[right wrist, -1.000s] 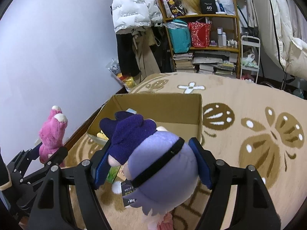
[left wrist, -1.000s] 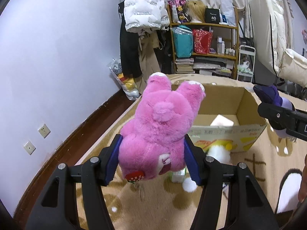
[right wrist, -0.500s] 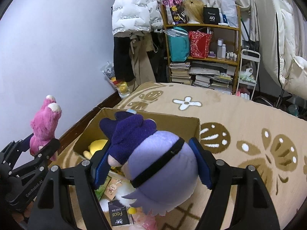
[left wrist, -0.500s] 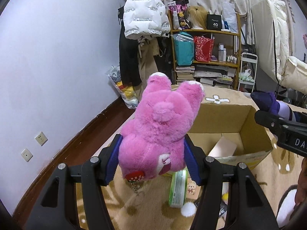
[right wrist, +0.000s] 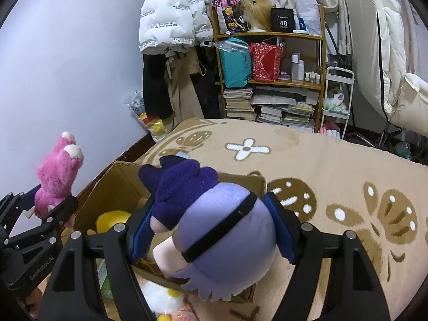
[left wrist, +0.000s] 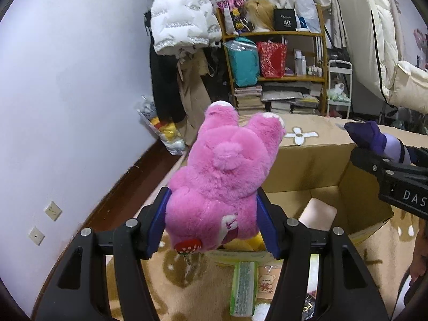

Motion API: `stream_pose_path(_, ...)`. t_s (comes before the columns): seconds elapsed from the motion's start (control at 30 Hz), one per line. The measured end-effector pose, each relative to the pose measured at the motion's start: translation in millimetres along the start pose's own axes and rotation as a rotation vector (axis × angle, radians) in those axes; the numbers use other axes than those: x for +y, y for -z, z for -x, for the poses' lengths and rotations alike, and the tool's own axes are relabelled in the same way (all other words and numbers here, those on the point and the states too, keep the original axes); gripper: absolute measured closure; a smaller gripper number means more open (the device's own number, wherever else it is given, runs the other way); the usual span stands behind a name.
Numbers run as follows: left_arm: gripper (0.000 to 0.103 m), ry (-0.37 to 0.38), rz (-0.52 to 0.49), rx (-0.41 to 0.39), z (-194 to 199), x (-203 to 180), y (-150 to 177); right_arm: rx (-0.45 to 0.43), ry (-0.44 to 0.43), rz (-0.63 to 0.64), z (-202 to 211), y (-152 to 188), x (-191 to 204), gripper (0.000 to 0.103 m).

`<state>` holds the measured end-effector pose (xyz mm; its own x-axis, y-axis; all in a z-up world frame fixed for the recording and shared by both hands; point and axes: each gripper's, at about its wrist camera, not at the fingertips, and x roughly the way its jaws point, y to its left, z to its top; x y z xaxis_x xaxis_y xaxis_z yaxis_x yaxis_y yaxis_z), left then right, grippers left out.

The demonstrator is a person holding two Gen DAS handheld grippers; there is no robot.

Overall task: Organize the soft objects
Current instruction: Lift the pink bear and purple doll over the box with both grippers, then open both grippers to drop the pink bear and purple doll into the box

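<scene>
Where the rug [right wrist: 334,165] ends, a shelf [right wrist: 270,80] stacked with books and bags stands against the far wall, a white jacket [right wrist: 171,21] hanging just left of it. An open box [left wrist: 315,176] sits on the rug below and just ahead of both grippers, its near wall right under their fingers. Inside it I can make out a yellow toy [right wrist: 112,220] and a pale block [left wrist: 318,214]. In front of the box, beneath the left gripper, a green packet [left wrist: 243,286] and a small bear card [left wrist: 266,281] lie on the rug; beneath the right one lies a white plush [right wrist: 160,298] with yellow bits.

The left gripper [left wrist: 214,219] has its blue pads pressed into the sides of a pink bear [left wrist: 227,176], jaws spread about as wide as the toy's body, the bear's feet pointing away over the box's near-left corner. To its right, the right gripper [right wrist: 214,230] clamps a purple doll [right wrist: 219,230] the same way, jaws wide around its round lilac head, which hangs over the box's near edge.
</scene>
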<state>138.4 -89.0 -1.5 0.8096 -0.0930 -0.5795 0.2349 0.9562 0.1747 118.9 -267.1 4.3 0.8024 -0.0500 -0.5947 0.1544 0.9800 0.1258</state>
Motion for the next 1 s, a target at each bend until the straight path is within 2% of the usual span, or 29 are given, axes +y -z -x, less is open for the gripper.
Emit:
stream_pose_path(0.33,0.042,0.070,-0.007,0.022,-17.7,-3.7,-9.5,0.015,-0.059,-0.013,-15.3,-1.3,3.0,0.023)
stream_pose_path(0.53,0.041,0.137,-0.013,0.071,-30.1,-10.6,-5.0,0.025,-0.097,-0.013,-15.7,1.5,5.8,0.022)
stream_pose_path(0.73,0.038,0.130,-0.053,0.111,-41.1,-19.8,2.2,0.049,-0.105,-0.035,-18.3,4.0,1.1,0.020)
stream_pose_path(0.8,0.035,0.128,-0.056,0.111,-41.4,-20.8,2.5,0.053,-0.113,-0.044,-18.6,4.8,-1.3,0.019)
stream_pose_path(0.87,0.027,0.123,-0.054,0.106,-39.7,-20.8,1.9,0.058,-0.116,-0.049,-18.8,4.7,-2.4,0.018)
stream_pose_path(0.97,0.020,0.114,-0.048,0.101,-36.8,-18.8,1.9,0.058,-0.117,-0.052,-16.5,5.5,-3.3,0.011)
stream_pose_path(1.0,0.019,0.110,-0.045,0.101,-35.5,-17.1,1.7,0.057,-0.115,-0.052,-17.4,5.0,-3.3,0.006)
